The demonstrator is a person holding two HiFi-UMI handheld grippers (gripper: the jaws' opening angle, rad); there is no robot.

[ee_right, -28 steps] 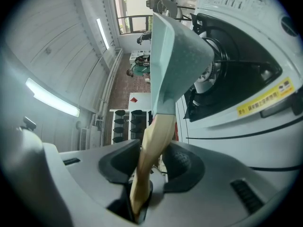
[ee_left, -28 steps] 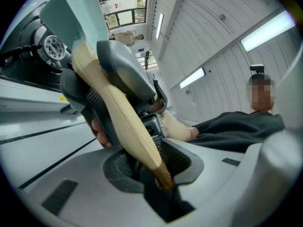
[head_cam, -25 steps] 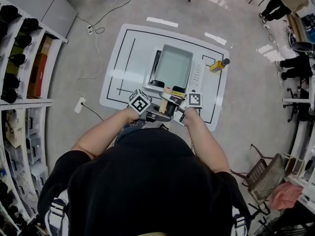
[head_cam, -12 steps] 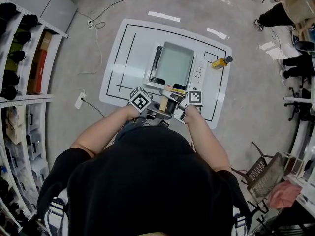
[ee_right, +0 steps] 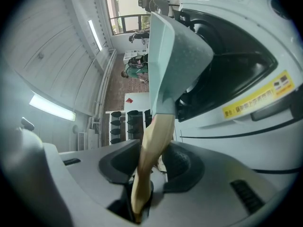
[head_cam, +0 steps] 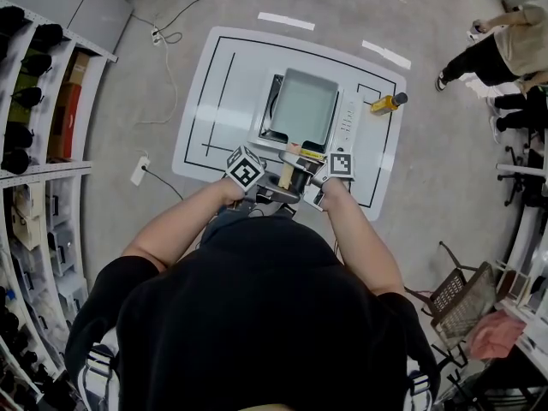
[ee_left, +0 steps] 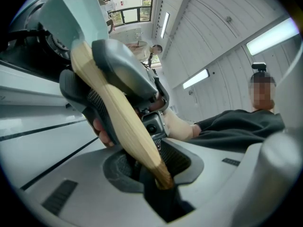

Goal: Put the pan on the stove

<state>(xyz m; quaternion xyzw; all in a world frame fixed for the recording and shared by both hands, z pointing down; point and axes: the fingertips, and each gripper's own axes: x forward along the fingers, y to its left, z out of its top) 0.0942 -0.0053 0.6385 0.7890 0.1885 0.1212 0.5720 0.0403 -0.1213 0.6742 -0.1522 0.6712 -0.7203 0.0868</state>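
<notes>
A square pale grey-green pan (head_cam: pixel 298 108) lies over the white portable stove (head_cam: pixel 347 125) on the table; whether it rests on the burner I cannot tell. Its wooden handle (head_cam: pixel 285 175) points toward me. My left gripper (head_cam: pixel 272 187) is shut on the end of the handle (ee_left: pixel 118 112), with the pan (ee_left: pixel 78 13) beyond it. My right gripper (head_cam: pixel 301 178) is shut on the same handle (ee_right: pixel 151 150) from the other side. In the right gripper view the pan (ee_right: pixel 175 65) stands tilted in front of the stove (ee_right: pixel 246 79) and its dark burner well.
The white table (head_cam: pixel 223 101) has black lines on its top. A yellow bottle with a dark cap (head_cam: pixel 385 104) lies at its far right. Shelves (head_cam: pixel 43 101) stand to the left, a power strip (head_cam: pixel 139 171) lies on the floor, a wire basket (head_cam: pixel 458 302) at right, a person (head_cam: pixel 505 54) beyond.
Both grippers keep their hold on the handle and the pan stays over the stove. The head view has shifted a little, and the person at upper right has walked.
</notes>
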